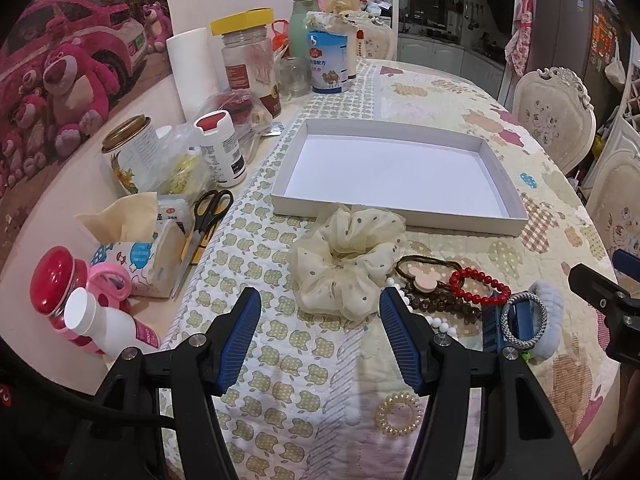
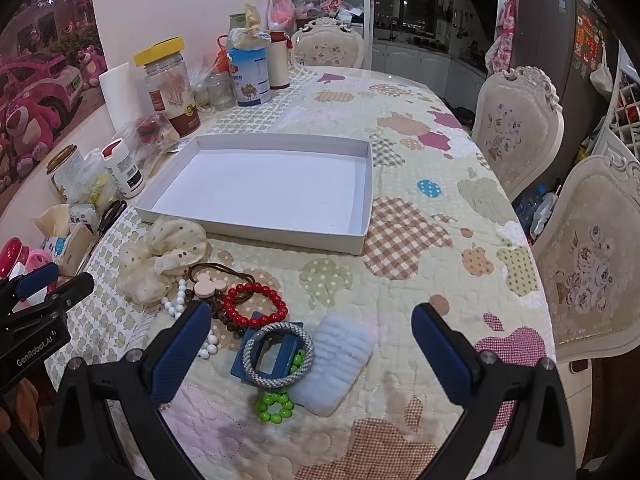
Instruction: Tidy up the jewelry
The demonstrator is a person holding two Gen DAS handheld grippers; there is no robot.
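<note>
An empty shallow white box (image 1: pixel 392 174) (image 2: pixel 264 190) lies on the quilted table. In front of it sits a pile: a cream dotted scrunchie (image 1: pixel 344 260) (image 2: pixel 164 256), a red bead bracelet (image 1: pixel 478 286) (image 2: pixel 256 306), a pink mouse-shaped hair tie (image 2: pixel 209 286), dark and white beads, a grey woven ring (image 2: pixel 276 354) on a blue clip, a green bead bracelet (image 2: pixel 276 402) and a pale blue fluffy band (image 2: pixel 340 364). My left gripper (image 1: pixel 320 312) is open just short of the scrunchie. My right gripper (image 2: pixel 312 328) is open over the grey ring and the blue band. A clear coil hair tie (image 1: pixel 398 414) lies near the left gripper.
Jars, bottles, a paper roll (image 1: pixel 192 72), tissues and scissors (image 1: pixel 208 210) crowd the table's left edge. Cushioned chairs (image 2: pixel 516 128) stand along the right side. The left gripper's body (image 2: pixel 36 308) shows at the left of the right wrist view.
</note>
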